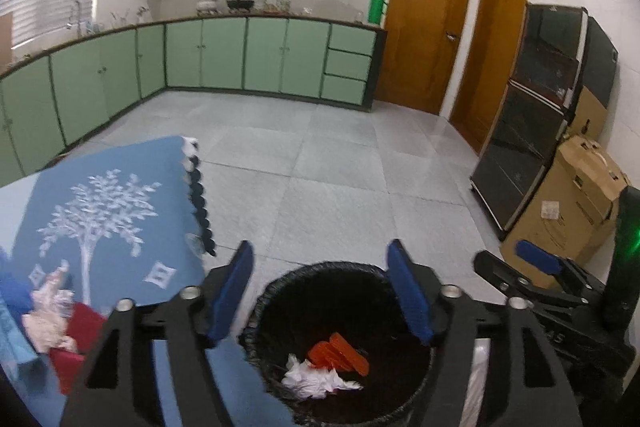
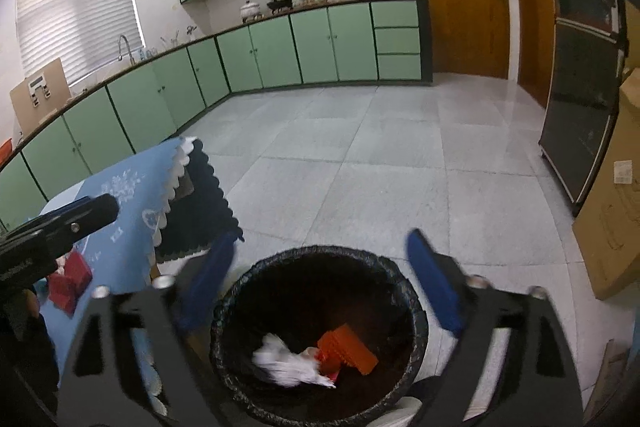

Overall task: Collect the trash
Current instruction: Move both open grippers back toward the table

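A round bin (image 1: 280, 291) (image 2: 304, 255) lined with a black bag stands on the floor below both grippers. Inside it lie a crumpled white tissue (image 1: 316, 381) (image 2: 288, 363) and an orange wrapper (image 1: 340, 351) (image 2: 350, 345). My left gripper (image 1: 320, 299) hangs over the bin, open, with nothing between its blue pads. My right gripper (image 2: 320, 287) is also open and empty above the bin; in the left wrist view it shows at the right (image 1: 536, 263). On the blue tablecloth (image 1: 100, 211) (image 2: 120, 195) remain a red packet (image 1: 76, 339) (image 2: 66, 281) and crumpled pale paper (image 1: 48, 311).
Grey tiled floor (image 1: 340, 163) stretches to green cabinets (image 1: 240, 55). A dark glass-fronted cabinet (image 1: 532, 115) and cardboard boxes (image 1: 572, 203) stand at the right. Two wooden doors (image 1: 424, 23) are on the far wall. The table edge sits just left of the bin.
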A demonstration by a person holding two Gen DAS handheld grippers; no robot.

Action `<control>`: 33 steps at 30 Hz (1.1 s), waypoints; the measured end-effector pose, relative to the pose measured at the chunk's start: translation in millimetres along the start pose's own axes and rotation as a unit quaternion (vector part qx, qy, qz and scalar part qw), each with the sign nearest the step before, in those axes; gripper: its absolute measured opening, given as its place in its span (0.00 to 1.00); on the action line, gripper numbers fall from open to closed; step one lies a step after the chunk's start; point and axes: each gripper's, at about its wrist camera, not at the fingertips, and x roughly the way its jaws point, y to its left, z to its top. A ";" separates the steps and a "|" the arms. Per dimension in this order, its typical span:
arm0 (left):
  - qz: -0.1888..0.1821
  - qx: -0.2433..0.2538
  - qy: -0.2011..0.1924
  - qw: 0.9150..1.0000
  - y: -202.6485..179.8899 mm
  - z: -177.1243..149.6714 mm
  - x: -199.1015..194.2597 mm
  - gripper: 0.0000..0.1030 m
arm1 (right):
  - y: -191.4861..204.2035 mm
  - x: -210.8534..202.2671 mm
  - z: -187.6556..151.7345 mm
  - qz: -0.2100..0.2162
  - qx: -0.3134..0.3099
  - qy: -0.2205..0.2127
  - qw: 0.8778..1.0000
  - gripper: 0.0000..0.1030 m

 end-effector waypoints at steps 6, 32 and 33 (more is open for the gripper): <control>0.055 0.005 -0.030 0.998 22.6 6.5 -36.2 0.86 | 13.4 -18.0 11.5 0.023 0.011 -0.010 1.000 0.93; 0.268 -0.099 -0.046 0.957 205.4 -57.9 -158.4 0.89 | 209.3 -14.1 1.3 0.176 -0.100 -0.018 0.979 0.93; 0.271 -0.103 -0.046 0.956 210.0 -60.0 -159.0 0.89 | 217.1 -13.6 -0.1 0.179 -0.105 -0.016 0.978 0.93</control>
